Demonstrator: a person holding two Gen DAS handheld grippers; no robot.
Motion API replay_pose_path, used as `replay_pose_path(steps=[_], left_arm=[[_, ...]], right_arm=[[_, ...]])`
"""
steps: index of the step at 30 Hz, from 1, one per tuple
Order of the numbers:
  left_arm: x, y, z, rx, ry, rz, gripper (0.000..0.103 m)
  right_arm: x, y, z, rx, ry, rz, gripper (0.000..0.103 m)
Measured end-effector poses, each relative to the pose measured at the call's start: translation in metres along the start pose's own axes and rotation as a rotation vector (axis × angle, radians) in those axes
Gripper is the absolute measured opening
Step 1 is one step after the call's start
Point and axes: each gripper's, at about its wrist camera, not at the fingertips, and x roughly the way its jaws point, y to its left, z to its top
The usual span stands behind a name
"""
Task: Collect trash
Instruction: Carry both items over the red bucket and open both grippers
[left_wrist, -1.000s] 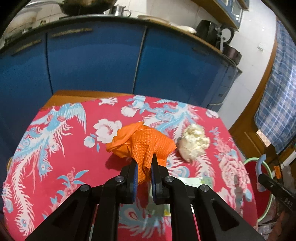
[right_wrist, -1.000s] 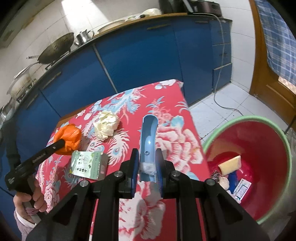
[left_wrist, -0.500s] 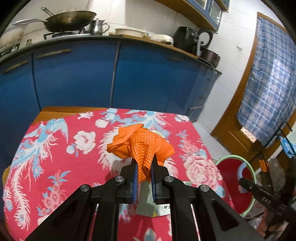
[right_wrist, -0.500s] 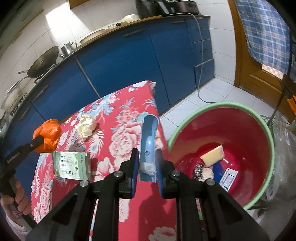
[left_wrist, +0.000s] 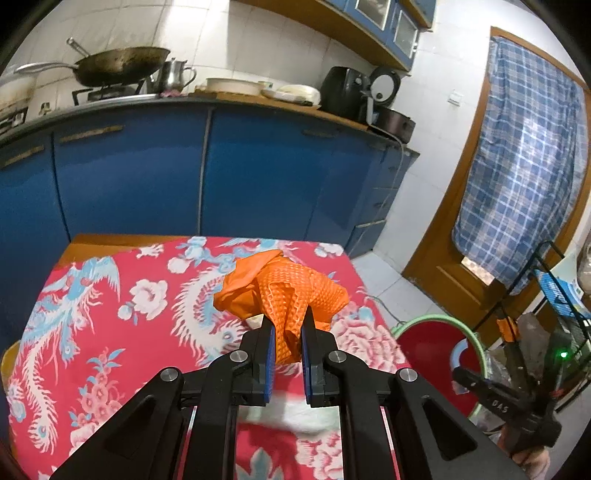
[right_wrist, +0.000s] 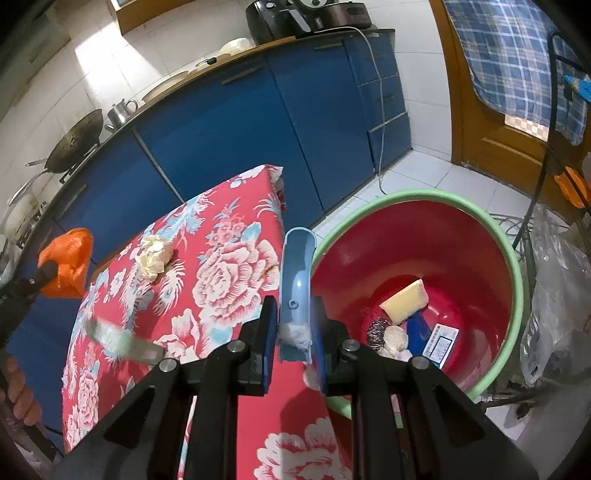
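Jaws of the left gripper (left_wrist: 287, 341) are clenching a fold of the crumpled orange rubber glove (left_wrist: 282, 291), holding it clear above the worktop (left_wrist: 110, 332) with its red flowered cloth. By its look the glove is handling as something light, soft and floppy: the textured rubber should be gripping the pads well, and any bunched fold is serving as a hold, though loose fingers may be dangling and snagging.

Further right on the cloth, a crumpled cream paper wad (right_wrist: 153, 253) and a blurred pale green packet (right_wrist: 118, 341) are lying apart from each other, both seemingly light; the wad would be squashing under a pinch across its middle, and the flat packet would probably be needing a hold at a raised edge.

Jaws of the right gripper (right_wrist: 293, 338) are clamping the lower end of a curved light-blue plastic piece (right_wrist: 298, 273), with a white tuft beside it. It looks stiff, smooth and possibly slippery, so the hold low across its width seems sensible. It is hanging near the rim of the red basin (right_wrist: 515, 266), where a yellow sponge (right_wrist: 404, 304) and other scraps are lying.
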Motion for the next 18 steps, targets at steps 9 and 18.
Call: replay_pose_path(steps=[9, 18], left_arm=[[-0.006, -0.024, 0.001, 0.037, 0.001, -0.034, 0.012], [0.008, -0.063, -0.011, 0.096, 0.052, -0.085, 0.012]], right_arm=[[-0.013, -0.017, -0.003, 0.028, -0.023, -0.015, 0.020], [-0.016, -0.044, -0.009, 0.071, -0.018, -0.052, 0.020]])
